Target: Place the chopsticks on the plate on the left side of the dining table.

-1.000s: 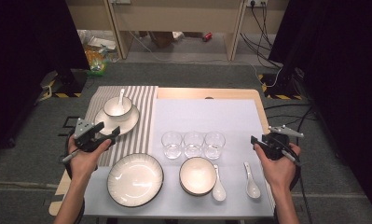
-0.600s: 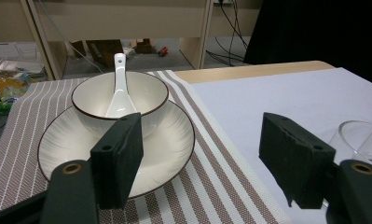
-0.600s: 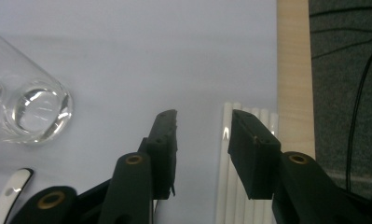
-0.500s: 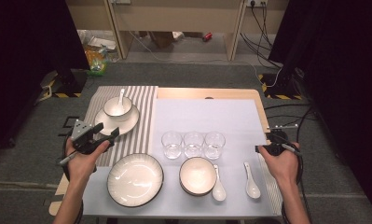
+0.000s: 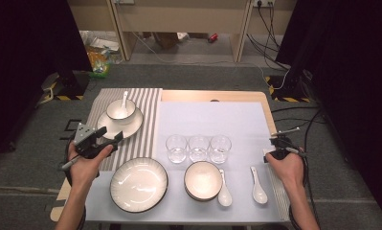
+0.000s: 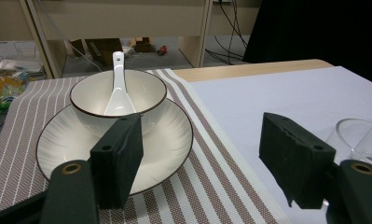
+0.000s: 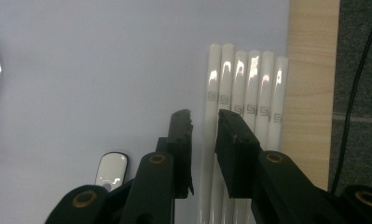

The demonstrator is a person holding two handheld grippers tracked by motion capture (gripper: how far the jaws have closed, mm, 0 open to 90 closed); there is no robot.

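Note:
Several white chopsticks [image 7: 249,84] lie side by side on the right edge of the pale mat [image 7: 104,70]. My right gripper [image 7: 204,116] points down over them. Its jaws have just been closing and now straddle the leftmost chopstick, with the pads still off it. In the high view the right gripper [image 5: 279,145] sits at the table's right edge. My left gripper [image 6: 202,140] stands open with nothing between its jaws. It hovers over the striped placemat [image 6: 221,182], just short of a bowl [image 6: 141,93] holding a spoon [image 6: 118,88] on a plate [image 6: 169,140].
Three glasses [image 5: 198,147] stand in a row mid-table. In front of them are a large white plate [image 5: 139,183], a stack of small bowls [image 5: 202,179] and two ceramic spoons [image 5: 224,191] [image 5: 258,189]. A spoon handle [image 7: 111,168] lies left of my right jaws.
The right hand has sunk toward the table's right edge and its jaws have narrowed from wide open. The left hand and the dishes have stayed put.

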